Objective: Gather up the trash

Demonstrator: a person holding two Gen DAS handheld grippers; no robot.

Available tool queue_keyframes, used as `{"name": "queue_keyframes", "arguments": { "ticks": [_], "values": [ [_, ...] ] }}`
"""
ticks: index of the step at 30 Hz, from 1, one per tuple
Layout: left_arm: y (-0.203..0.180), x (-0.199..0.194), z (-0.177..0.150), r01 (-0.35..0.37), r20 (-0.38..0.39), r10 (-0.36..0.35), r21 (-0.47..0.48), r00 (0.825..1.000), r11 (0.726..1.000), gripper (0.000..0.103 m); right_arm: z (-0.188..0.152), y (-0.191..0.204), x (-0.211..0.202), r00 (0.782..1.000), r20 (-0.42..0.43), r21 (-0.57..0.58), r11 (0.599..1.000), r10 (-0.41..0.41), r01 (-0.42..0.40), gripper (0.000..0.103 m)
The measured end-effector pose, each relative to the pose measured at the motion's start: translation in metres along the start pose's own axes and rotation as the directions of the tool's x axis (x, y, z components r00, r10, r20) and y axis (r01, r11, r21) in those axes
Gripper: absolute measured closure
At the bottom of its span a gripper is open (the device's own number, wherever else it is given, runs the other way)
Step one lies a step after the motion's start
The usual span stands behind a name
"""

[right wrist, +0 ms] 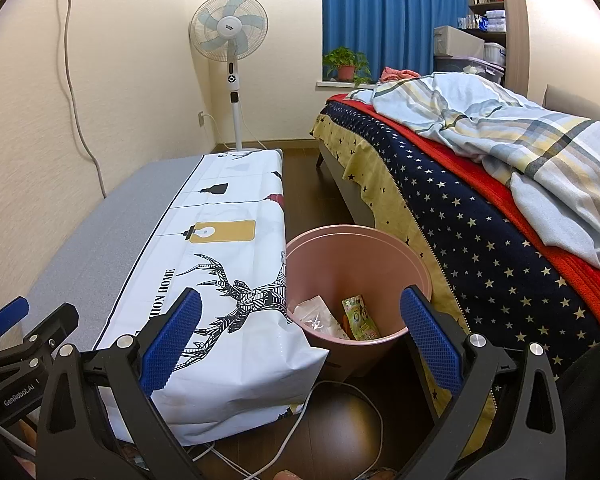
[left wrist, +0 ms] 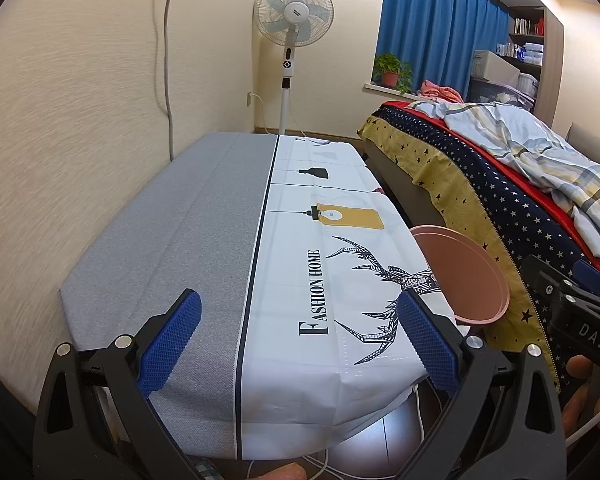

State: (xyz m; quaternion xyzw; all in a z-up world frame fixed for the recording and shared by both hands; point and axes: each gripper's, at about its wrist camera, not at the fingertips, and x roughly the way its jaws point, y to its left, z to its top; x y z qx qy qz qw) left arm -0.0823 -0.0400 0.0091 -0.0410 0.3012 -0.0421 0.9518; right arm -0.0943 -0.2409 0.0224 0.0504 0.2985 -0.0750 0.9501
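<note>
A bedroom with a low table (left wrist: pixel 204 240) under a grey and white deer-print cloth, a bed (right wrist: pixel 500 216) to its right. Between them on the floor stands a pink trash bin (right wrist: pixel 380 248). Inside it lie a clear plastic wrapper (right wrist: pixel 318 314) and a green snack packet (right wrist: pixel 360 318); something orange between them is too hidden to identify. The left gripper (left wrist: pixel 300 320) hovers over the table, jaws wide apart and empty. The right gripper (right wrist: pixel 300 320) hangs above the bin, jaws likewise apart, holding nothing.
</note>
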Motion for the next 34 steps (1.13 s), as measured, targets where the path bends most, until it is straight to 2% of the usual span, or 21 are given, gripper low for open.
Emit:
{"name": "queue_keyframes", "arguments": {
  "ticks": [34],
  "values": [
    [-0.0013,-0.0003,-0.0006,-0.002,-0.004,0.002,0.008,1.0,1.0,0.008,0.0007,0.0009,-0.0005,1.0,0.001,-0.002,1.0,0.0,0.0,0.005]
  ]
}}
